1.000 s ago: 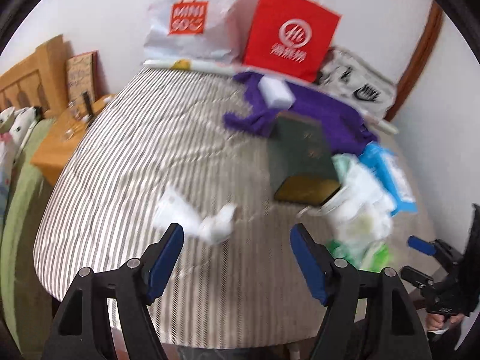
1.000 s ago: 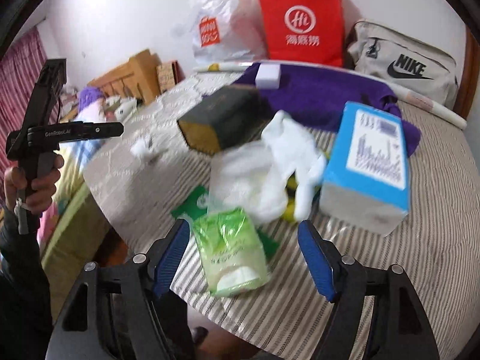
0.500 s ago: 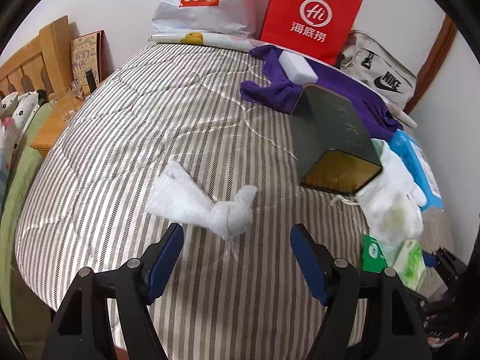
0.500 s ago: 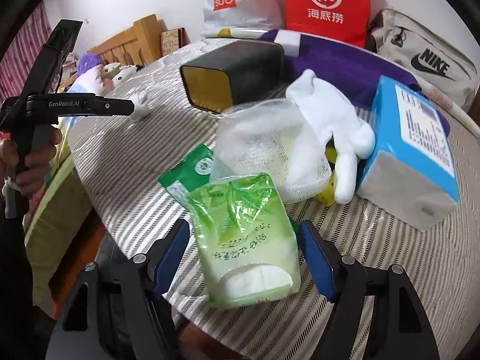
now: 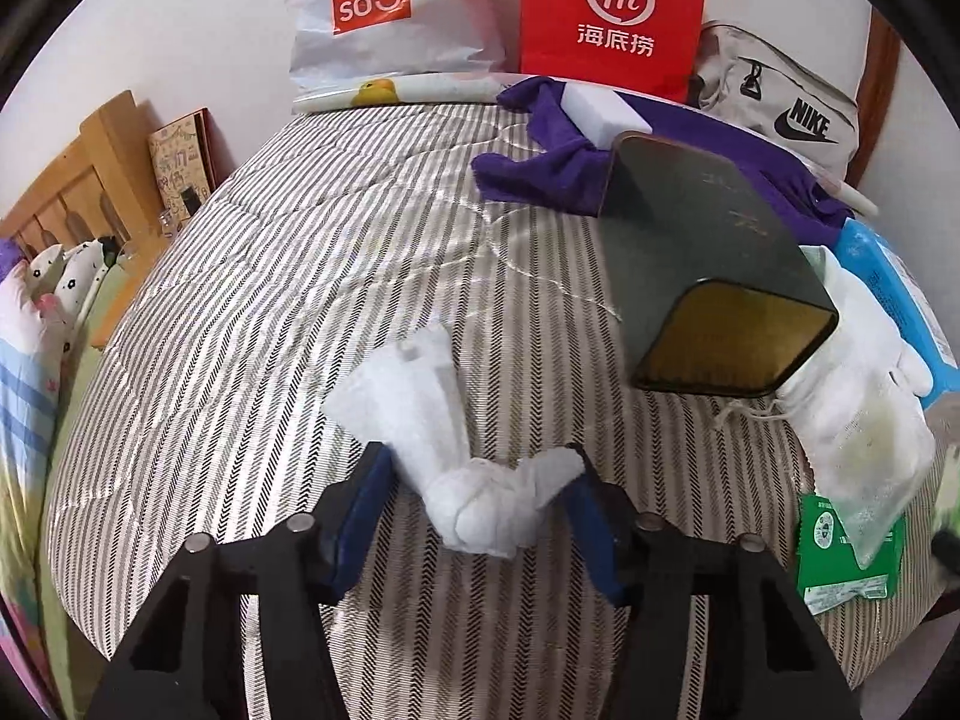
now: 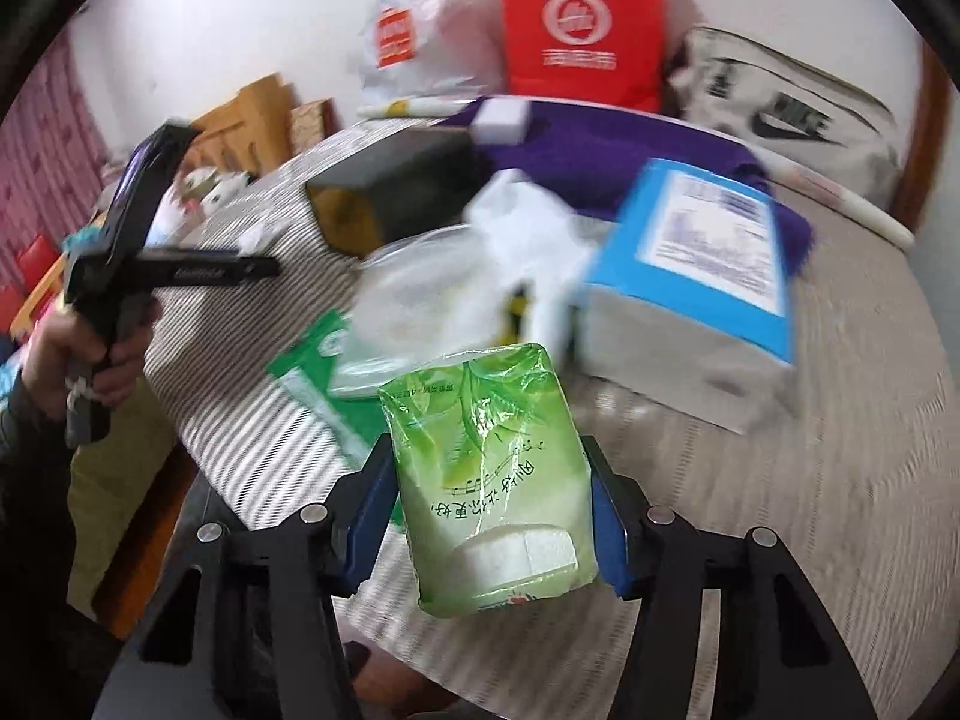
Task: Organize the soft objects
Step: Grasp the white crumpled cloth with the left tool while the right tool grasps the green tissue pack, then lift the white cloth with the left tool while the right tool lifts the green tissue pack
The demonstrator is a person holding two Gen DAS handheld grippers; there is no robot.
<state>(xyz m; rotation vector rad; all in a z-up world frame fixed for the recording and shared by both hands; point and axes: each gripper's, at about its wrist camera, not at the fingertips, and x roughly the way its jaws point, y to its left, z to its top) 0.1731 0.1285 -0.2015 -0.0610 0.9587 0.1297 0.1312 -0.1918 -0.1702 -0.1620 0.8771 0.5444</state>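
1. My left tool [image 5: 477, 495] was down on the striped bed cover [image 5: 270, 312]. Its jaws had just been closing, with the white knotted cloth [image 5: 474, 498] between them. The right pad touched the cloth's wing; the left pad still showed a gap. I judged this a grasp being made, not yet a firm grip.
2. My right tool [image 6: 489, 495] had also just been closing, and both pads pressed the sides of the green tissue pack [image 6: 489, 480]. The view was motion-blurred, but I read this as a hold.
3. Landmark: the dark tin box [image 5: 714, 276], lying on its side with its gold-lined mouth open toward me. The white cloth lay near its mouth, on the side toward the bed's near edge.
4. Just beside the mouth lay a clear drawstring pouch [image 5: 864, 450], touching a white glove [image 5: 876, 324]. A flat green packet [image 5: 840, 546] lay partly under the pouch.
5. Behind the box lay a purple garment [image 5: 540, 168] with a white sponge block [image 5: 600, 111] on it.
6. The blue-and-white box [image 6: 702, 276] sat near the glove, on the far side from the tin.
7. Progress, my judgement: early. Nothing showed inside the tin, and the soft things lay scattered. Two were being taken up; the glove, pouch, garment and sponge were left.
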